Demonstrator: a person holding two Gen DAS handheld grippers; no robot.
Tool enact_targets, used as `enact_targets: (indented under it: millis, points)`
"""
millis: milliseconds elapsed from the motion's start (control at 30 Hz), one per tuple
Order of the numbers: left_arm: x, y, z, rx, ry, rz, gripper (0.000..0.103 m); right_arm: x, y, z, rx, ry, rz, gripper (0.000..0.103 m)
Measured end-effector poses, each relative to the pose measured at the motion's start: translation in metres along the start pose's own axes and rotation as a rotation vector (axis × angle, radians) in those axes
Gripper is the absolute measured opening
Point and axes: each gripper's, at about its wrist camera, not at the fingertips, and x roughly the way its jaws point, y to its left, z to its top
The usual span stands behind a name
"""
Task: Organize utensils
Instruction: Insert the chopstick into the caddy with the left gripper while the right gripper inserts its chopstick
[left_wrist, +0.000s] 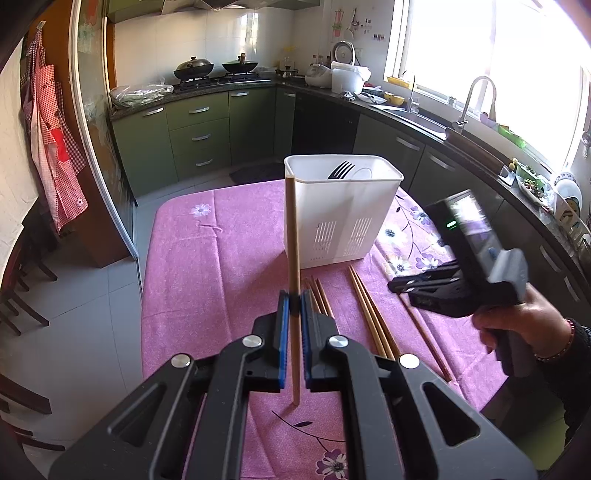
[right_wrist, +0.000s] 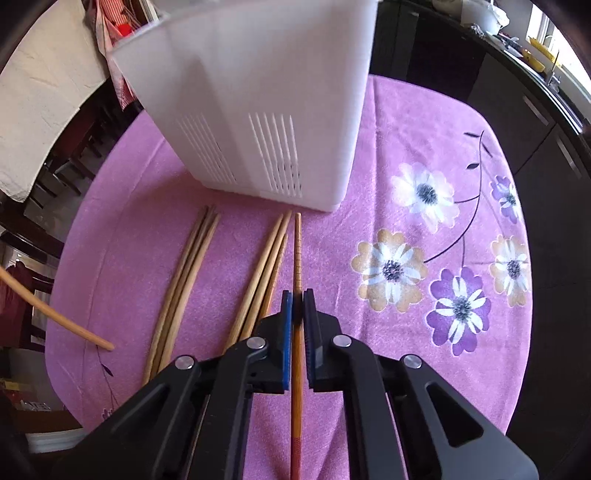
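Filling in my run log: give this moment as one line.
left gripper: shut on chopstick | right gripper: shut on darker chopstick | holder: fork inside

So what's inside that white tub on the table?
A dark fork pokes up inside the white tub, beside a pale rounded shape, perhaps a spoon. The walls hide everything lower down.

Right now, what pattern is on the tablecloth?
Pink tablecloth with white, purple and tan flowers; clearest in the right wrist view.
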Motion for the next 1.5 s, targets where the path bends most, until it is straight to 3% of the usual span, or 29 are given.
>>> enact_targets:
  millis: [200,367,667,833,1033,1267,1500]
  points:
    - [-0.001,0.000,0.000,0.001,-0.001,0.001,0.006,-0.083,-0.007,-0.020,-0.005,-0.235,0.006,0.007]
    - [-0.003,-0.001,0.000,0.004,-0.002,-0.005,0.006,-0.136,-0.020,-0.060,-0.020,-0.353,0.012,0.007]
    - [-0.008,-0.005,0.002,0.021,-0.010,-0.011,0.006,-0.159,-0.039,-0.112,0.006,-0.409,0.064,0.007]
    - [-0.018,-0.012,0.015,0.026,-0.039,-0.015,0.006,-0.175,-0.047,-0.103,0.027,-0.502,0.061,0.007]
    - [-0.024,-0.020,0.038,0.038,-0.051,-0.040,0.006,-0.160,-0.052,-0.087,0.035,-0.521,0.039,0.007]
    - [-0.048,-0.028,0.092,0.041,-0.123,-0.066,0.006,-0.155,-0.051,-0.087,0.017,-0.531,0.038,0.007]
    - [-0.056,-0.037,0.166,0.043,-0.261,-0.023,0.006,-0.158,-0.055,-0.089,0.012,-0.529,0.057,0.007]
